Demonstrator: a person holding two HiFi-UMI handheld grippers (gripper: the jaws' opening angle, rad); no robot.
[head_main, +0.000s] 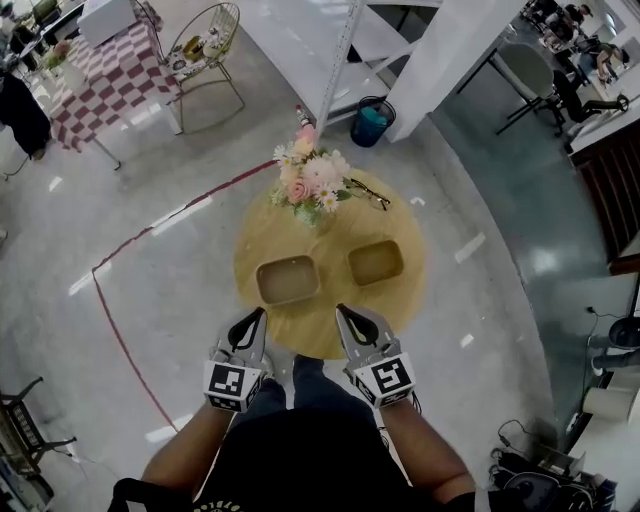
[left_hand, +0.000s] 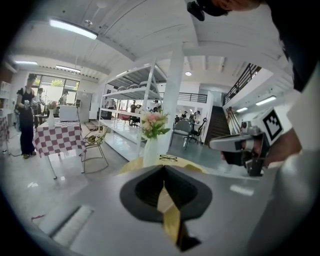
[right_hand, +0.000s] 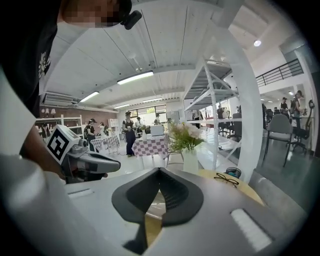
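A round wooden table (head_main: 330, 248) carries a white vase of pink and white flowers (head_main: 308, 180), a pair of glasses (head_main: 370, 193) and two empty beige rectangular trays, one on the left (head_main: 287, 279) and one on the right (head_main: 375, 262). My left gripper (head_main: 252, 322) hovers at the table's near edge, shut and holding nothing, just short of the left tray. My right gripper (head_main: 346, 315) is beside it, also shut and empty. The left gripper view looks past the left gripper (left_hand: 165, 195) to the vase (left_hand: 150, 150) and glasses (left_hand: 168, 158). The right gripper view shows the right gripper (right_hand: 157, 190), the vase (right_hand: 190, 161) and the glasses (right_hand: 226, 178).
A blue bin (head_main: 371, 122) stands behind the table beside a white shelving rack (head_main: 340, 50). A wire chair (head_main: 205, 45) and a checkered-cloth table (head_main: 110, 75) are at the far left. Red tape (head_main: 120, 340) runs across the floor on the left. People stand in the distance.
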